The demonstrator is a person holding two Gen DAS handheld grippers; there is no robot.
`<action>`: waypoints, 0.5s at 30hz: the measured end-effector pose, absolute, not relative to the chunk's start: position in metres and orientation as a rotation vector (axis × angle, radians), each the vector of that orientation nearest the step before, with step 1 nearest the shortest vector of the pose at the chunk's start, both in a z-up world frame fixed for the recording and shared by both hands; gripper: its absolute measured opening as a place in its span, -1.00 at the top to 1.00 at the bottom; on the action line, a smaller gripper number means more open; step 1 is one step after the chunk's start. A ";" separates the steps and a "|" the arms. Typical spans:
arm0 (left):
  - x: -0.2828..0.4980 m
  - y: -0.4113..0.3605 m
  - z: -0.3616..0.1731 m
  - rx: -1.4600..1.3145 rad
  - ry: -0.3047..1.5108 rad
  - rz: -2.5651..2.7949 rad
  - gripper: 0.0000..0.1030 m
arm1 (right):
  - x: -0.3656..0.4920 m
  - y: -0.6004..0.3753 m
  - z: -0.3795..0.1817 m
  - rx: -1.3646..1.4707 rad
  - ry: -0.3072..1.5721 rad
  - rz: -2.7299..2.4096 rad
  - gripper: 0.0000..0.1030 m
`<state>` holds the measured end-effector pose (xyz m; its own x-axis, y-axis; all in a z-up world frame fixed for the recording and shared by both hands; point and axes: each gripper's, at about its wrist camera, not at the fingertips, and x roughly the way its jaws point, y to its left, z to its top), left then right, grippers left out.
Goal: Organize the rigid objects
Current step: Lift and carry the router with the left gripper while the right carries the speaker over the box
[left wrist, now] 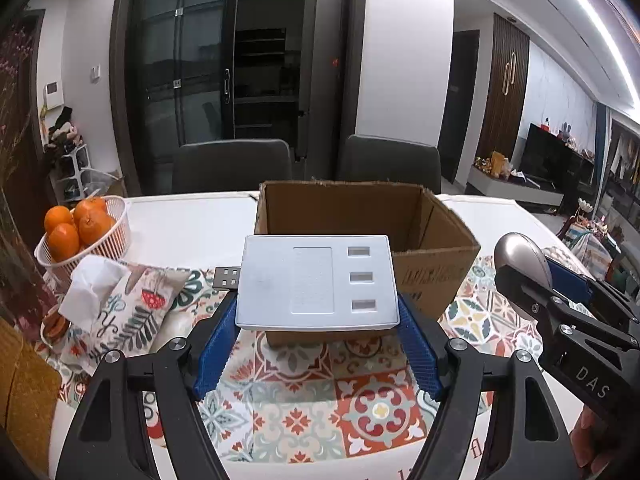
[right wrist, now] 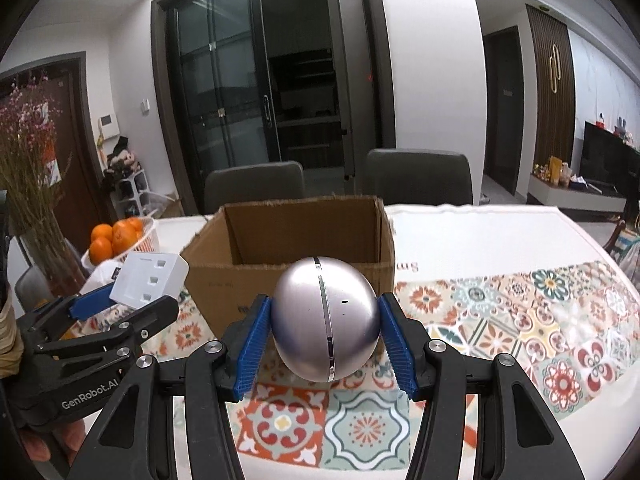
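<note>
My left gripper [left wrist: 318,312] is shut on a white USB hub [left wrist: 318,282] with a USB plug [left wrist: 226,278] sticking out at its left. It holds the hub above the tiled mat, just before an open cardboard box [left wrist: 436,256]. My right gripper [right wrist: 325,320] is shut on a silver egg-shaped device [right wrist: 325,316] and holds it above the mat in front of the same box [right wrist: 224,268]. In the left wrist view the right gripper [left wrist: 532,280] and the silver device [left wrist: 520,256] show at the right. In the right wrist view the left gripper [right wrist: 132,296] and the hub [right wrist: 150,282] show at the left.
A white basket of oranges [left wrist: 116,216] stands at the table's left, with a patterned tissue pouch [left wrist: 132,312] before it. A vase of dried flowers [right wrist: 28,184] stands far left. Two grey chairs [left wrist: 232,164] stand behind the table. The patterned mat [right wrist: 520,320] covers the near table.
</note>
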<state>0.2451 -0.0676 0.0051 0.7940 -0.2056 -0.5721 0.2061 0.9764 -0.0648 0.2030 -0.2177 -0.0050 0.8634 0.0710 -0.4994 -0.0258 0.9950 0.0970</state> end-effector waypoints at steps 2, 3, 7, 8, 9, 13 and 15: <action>0.249 -0.067 0.011 0.002 0.607 -0.223 -0.46 | 0.207 -0.216 0.001 0.087 0.514 0.052 -0.07; 0.251 -0.067 0.013 0.004 0.603 -0.223 -0.46 | 0.209 -0.215 0.004 0.086 0.508 0.053 -0.07; 0.261 -0.067 0.021 0.010 0.593 -0.223 -0.46 | 0.217 -0.212 0.014 0.074 0.492 0.057 -0.07; 0.264 -0.067 0.023 0.012 0.594 -0.224 -0.46 | 0.219 -0.212 0.015 0.073 0.489 0.058 -0.07; 0.267 -0.068 0.024 0.013 0.595 -0.225 -0.46 | 0.221 -0.211 0.017 0.072 0.486 0.060 -0.07; 0.279 -0.071 0.030 0.031 0.588 -0.225 -0.46 | 0.230 -0.209 0.022 0.068 0.481 0.064 -0.07; 0.284 -0.074 0.032 0.040 0.587 -0.224 -0.46 | 0.235 -0.209 0.024 0.066 0.476 0.062 -0.07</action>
<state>0.2837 -0.0738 0.0325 0.8090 -0.1983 -0.5533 0.2211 0.9749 -0.0261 0.2349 -0.2088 0.0236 0.8870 0.0752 -0.4556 -0.0443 0.9960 0.0782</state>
